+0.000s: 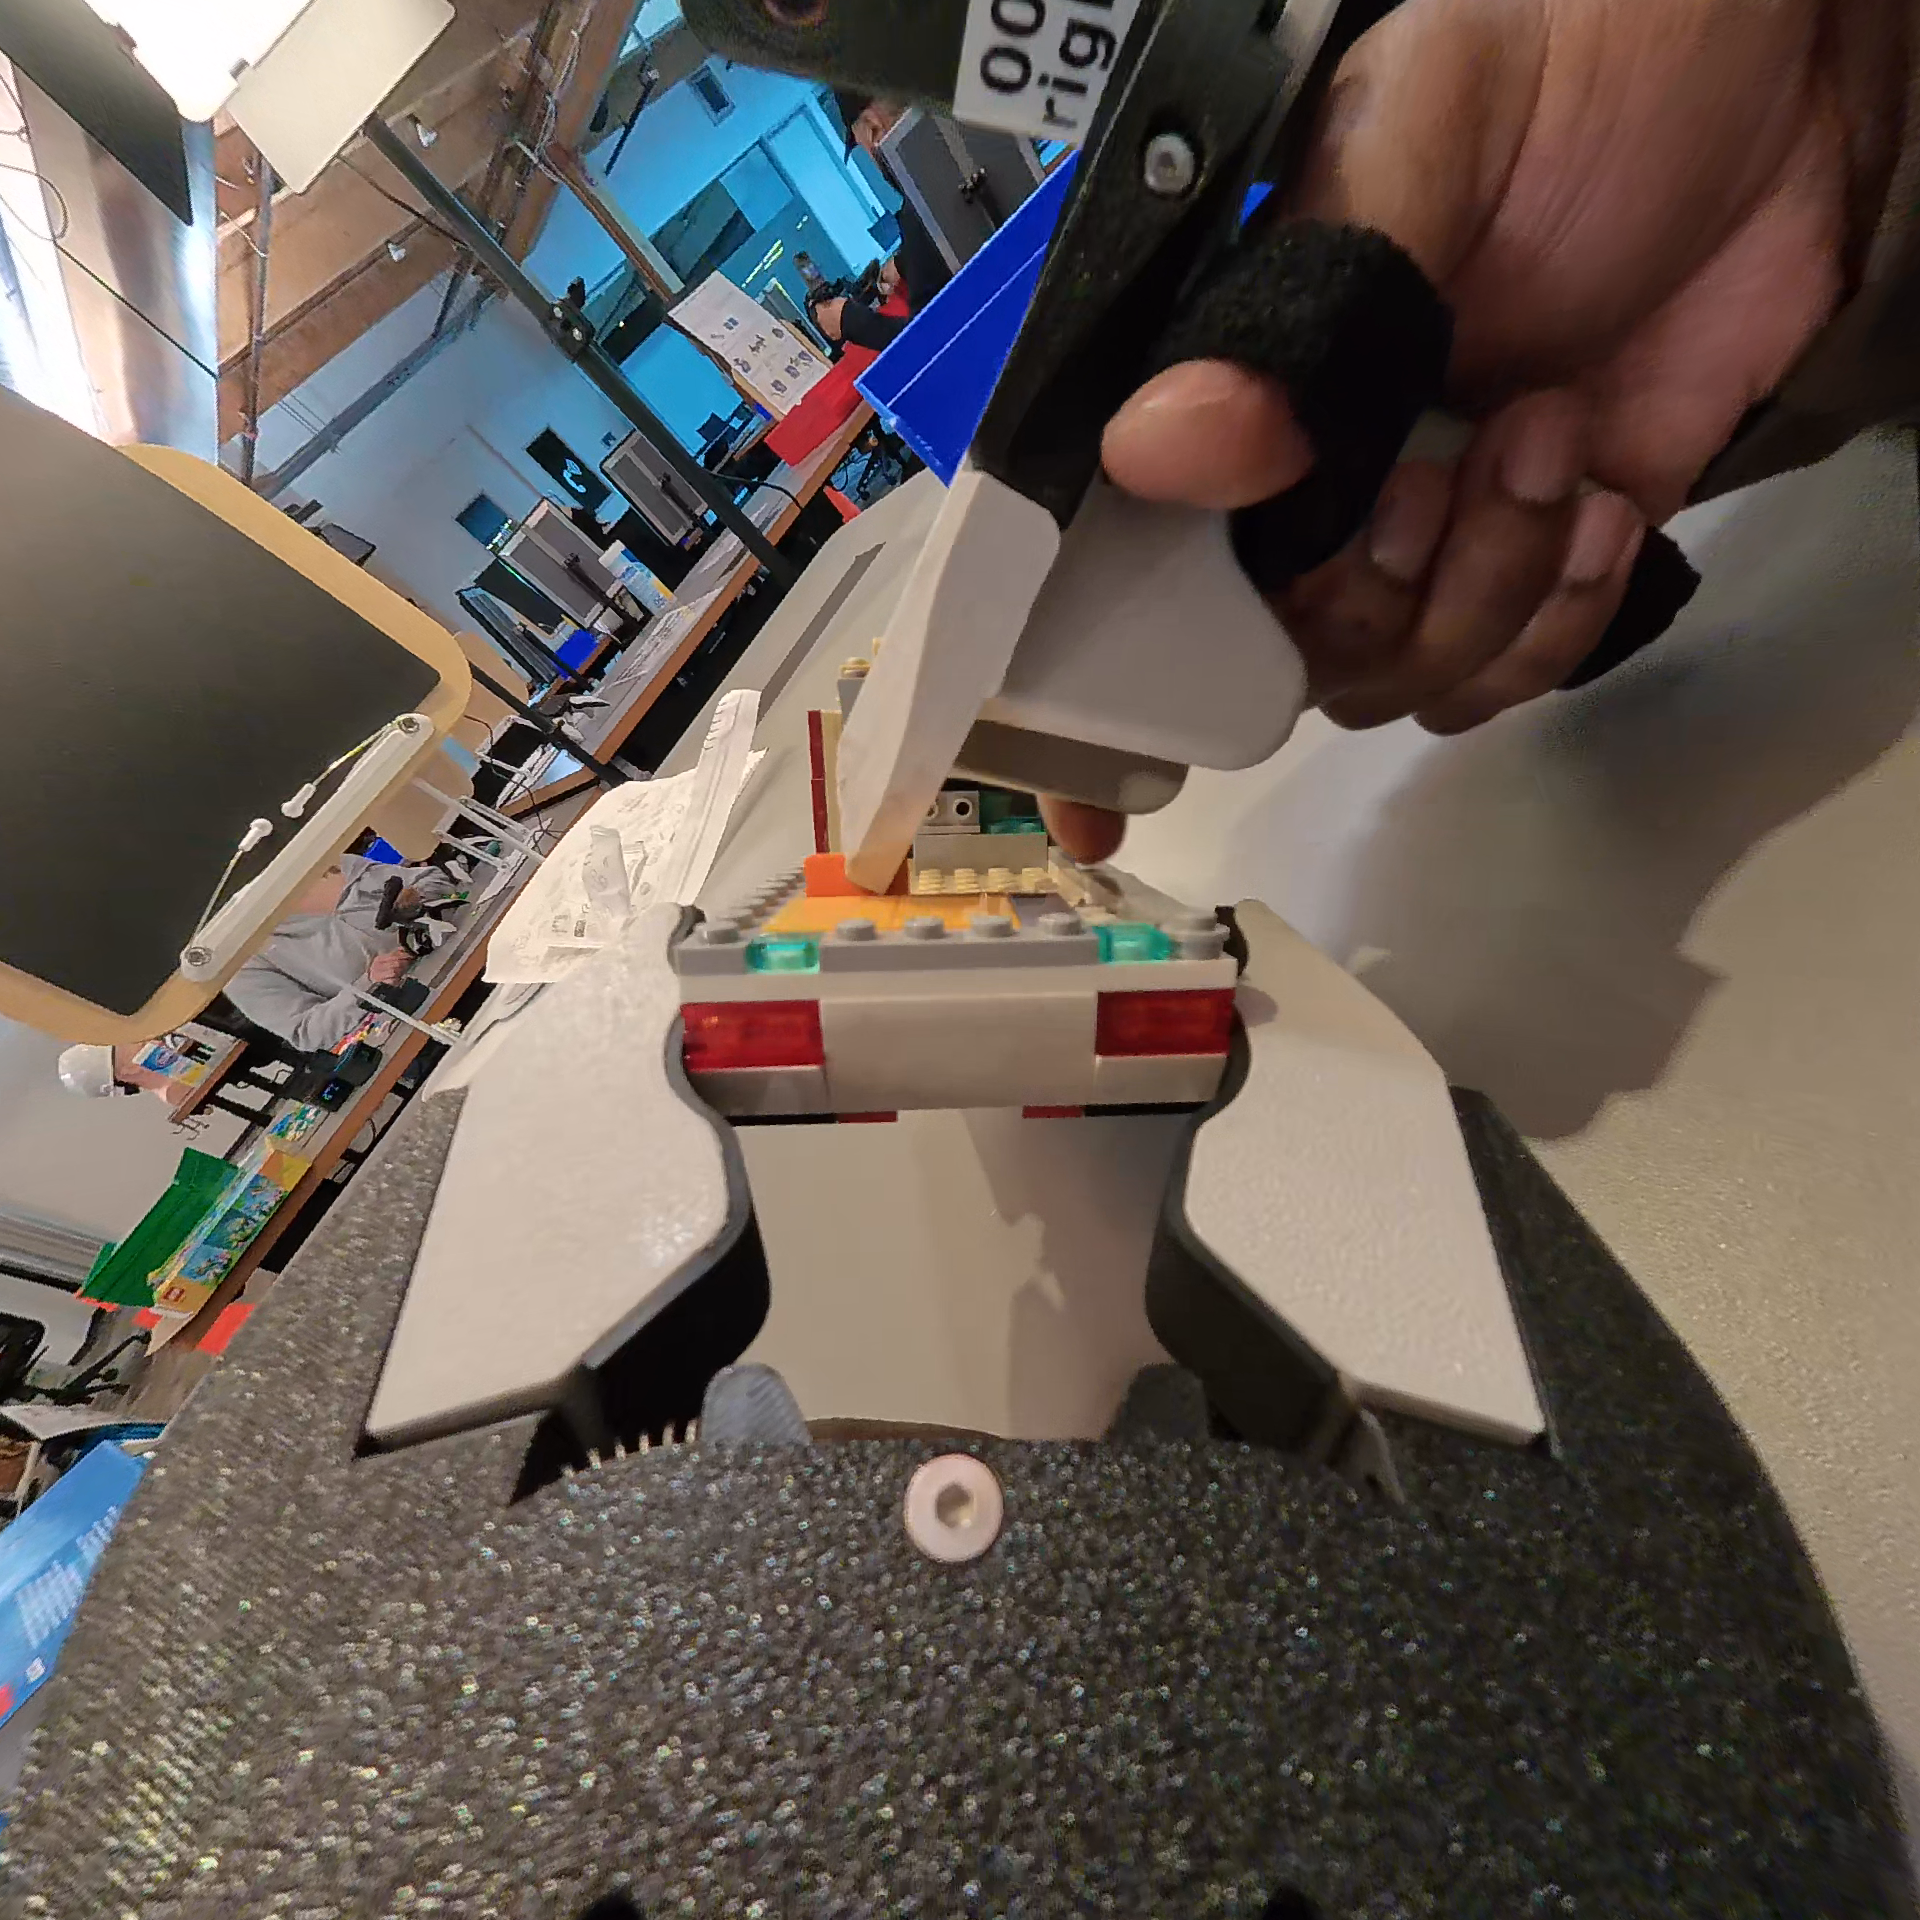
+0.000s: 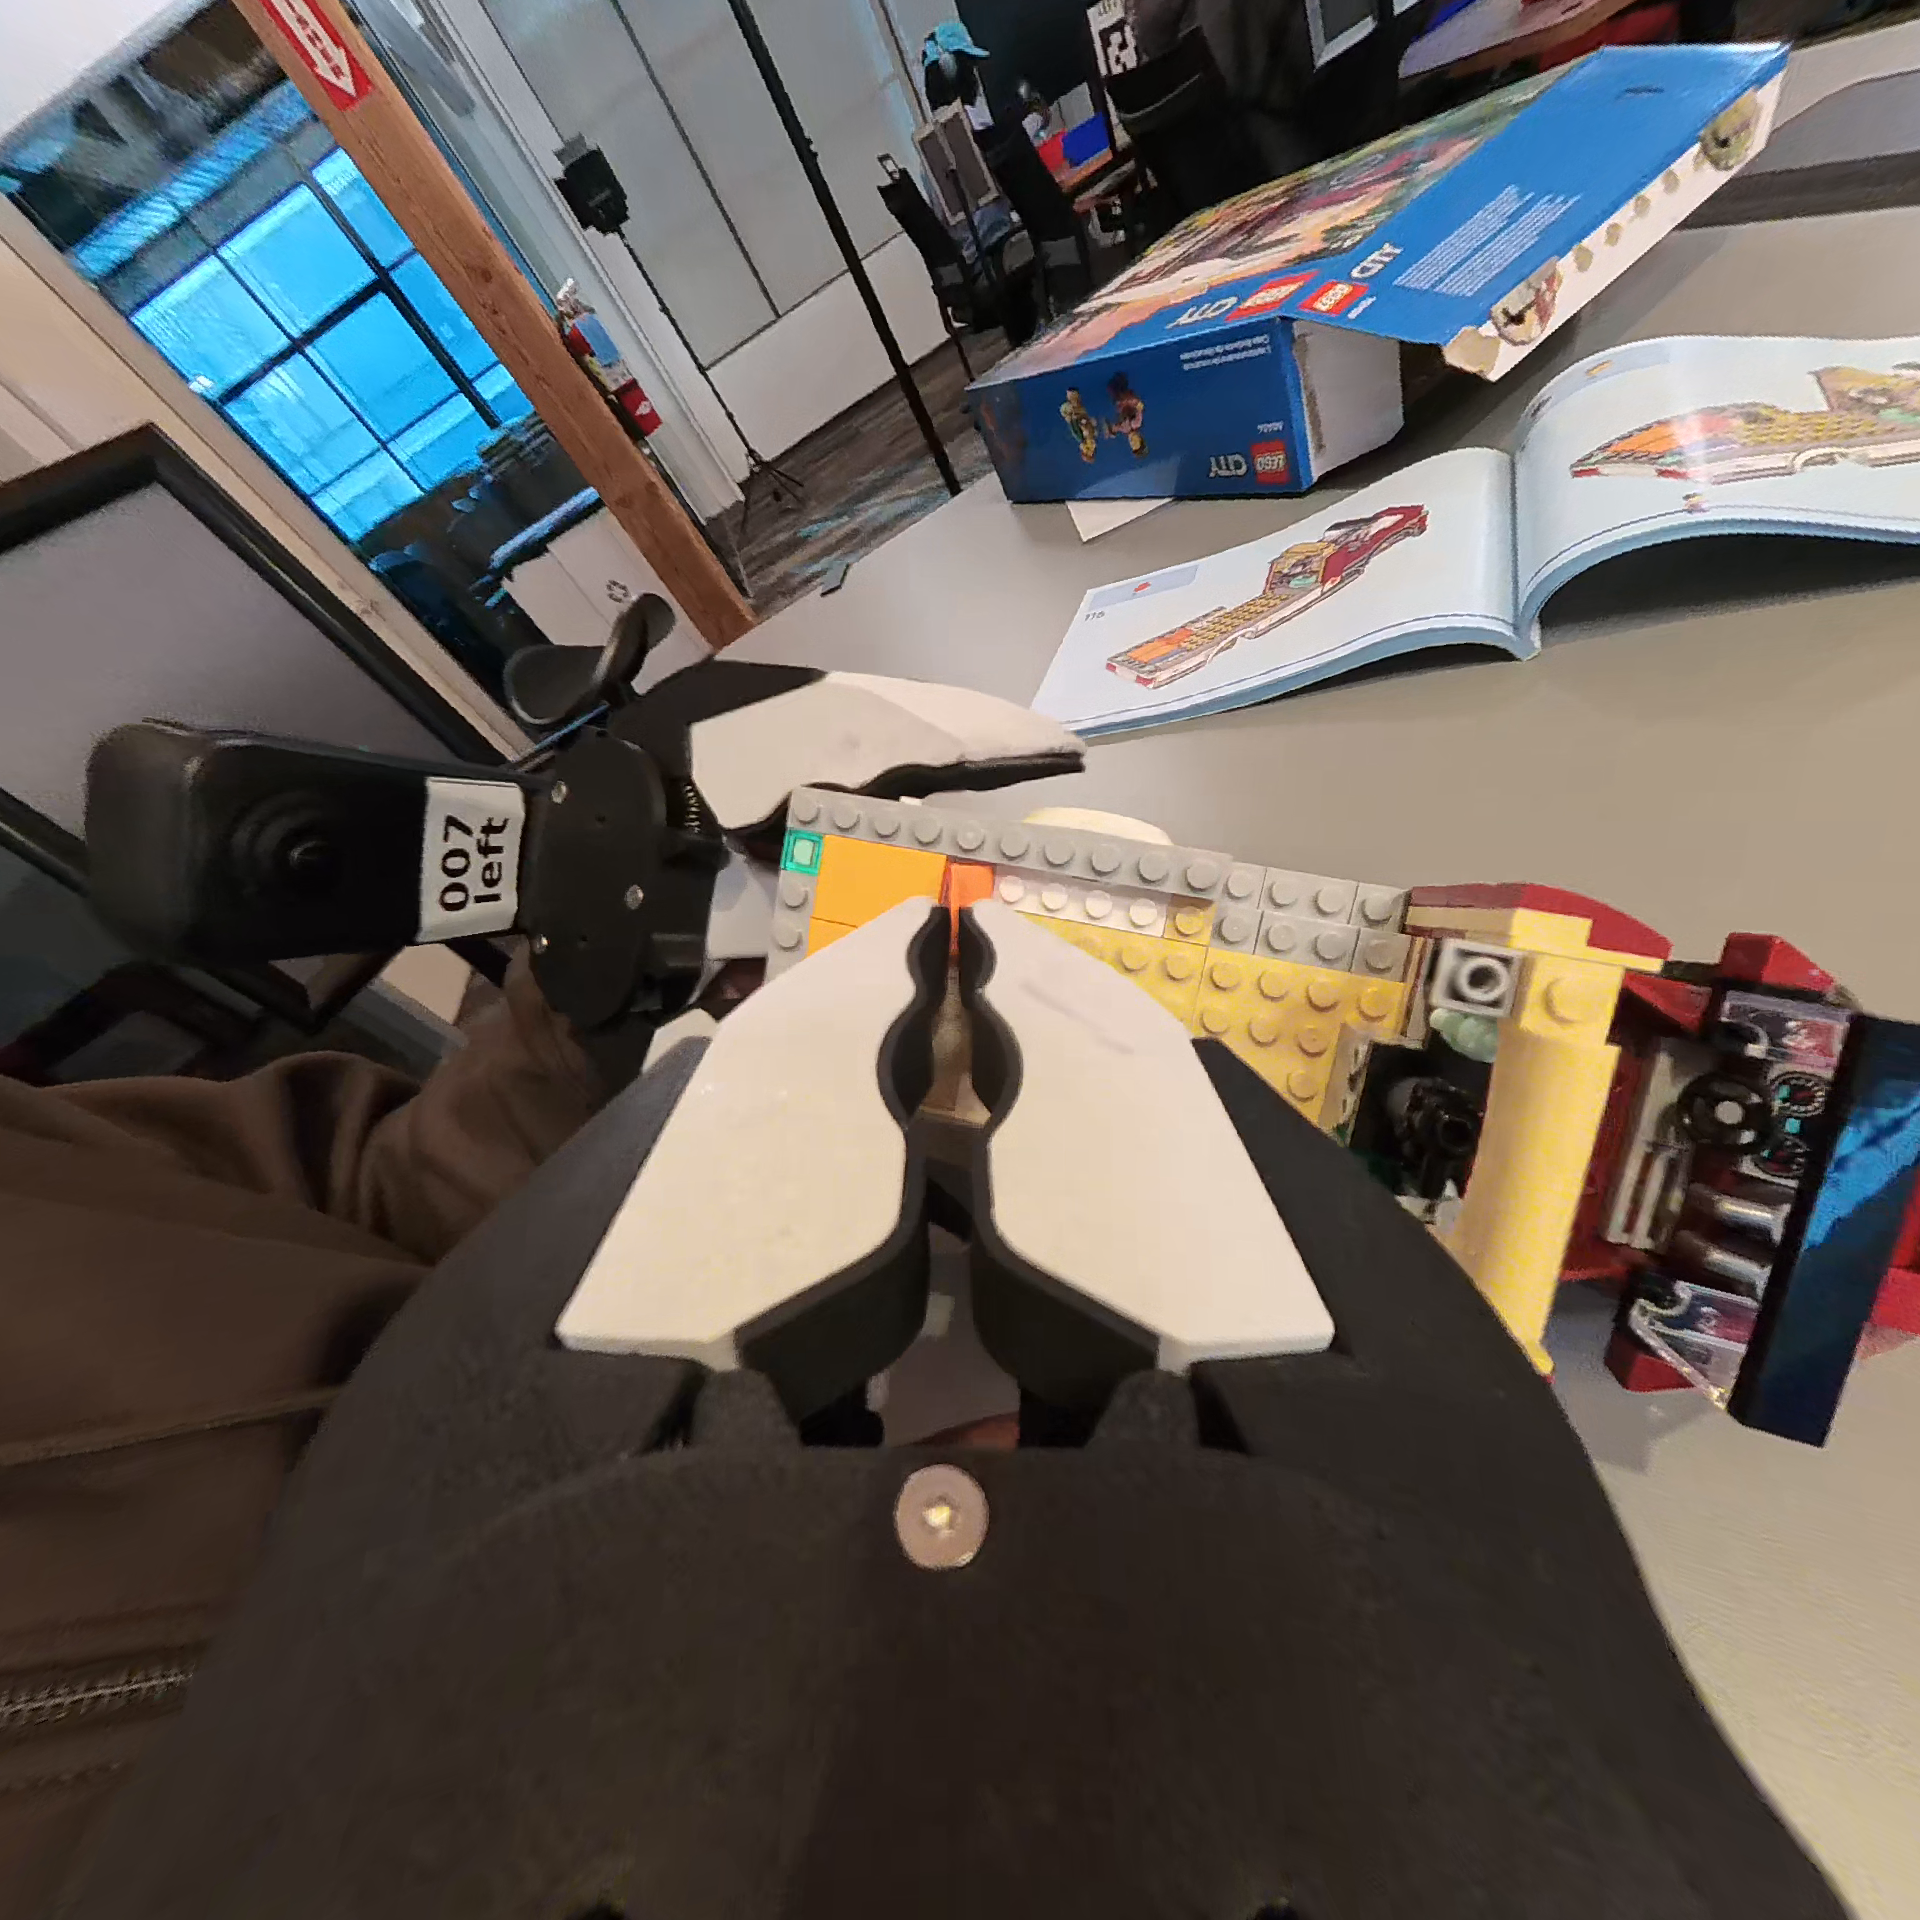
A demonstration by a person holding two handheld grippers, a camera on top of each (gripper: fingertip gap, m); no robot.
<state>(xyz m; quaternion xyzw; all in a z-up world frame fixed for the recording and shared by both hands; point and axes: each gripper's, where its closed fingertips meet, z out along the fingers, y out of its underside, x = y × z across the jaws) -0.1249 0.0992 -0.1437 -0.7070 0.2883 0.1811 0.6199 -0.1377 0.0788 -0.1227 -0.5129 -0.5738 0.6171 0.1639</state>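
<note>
Near cam: black textured body of L gripper (image 1: 956,997) fills the lower L wrist view; its grey fingers (image 1: 582,1195) spread wide.
L claw: wide, clamped on the end of a brick model (image 1: 956,1023), one pad on each side, against the red bricks at the corners.
Model end: grey studded plate on top w/ two clear teal tiles, red blocks either side of a grey face.
Model body: in R wrist view it runs off to the right across the table (image 2: 1455,790) – yellow-orange tiles, yellow studded plates, then dark red and blue parts at the far end.
R gripper (image 2: 956,920): comes down from above onto the model's top, held in a hand (image 1: 1558,343).
R claw: narrow, tips nearly together, an orange brick (image 2: 971,883) pinched betw. them; tips sit on the orange piece by the yellow-orange tiles.
Booklet (image 2: 1507,520): open, pale blue pages, on the table beyond the model.
Box (image 2: 1195,416): blue, torn open, behind the booklet.
Papers (image 1: 613,883): printed sheets just left of the model in L wrist view.
Sleeve (image 2: 208,1247): brown, lower left of R wrist view.
</note>
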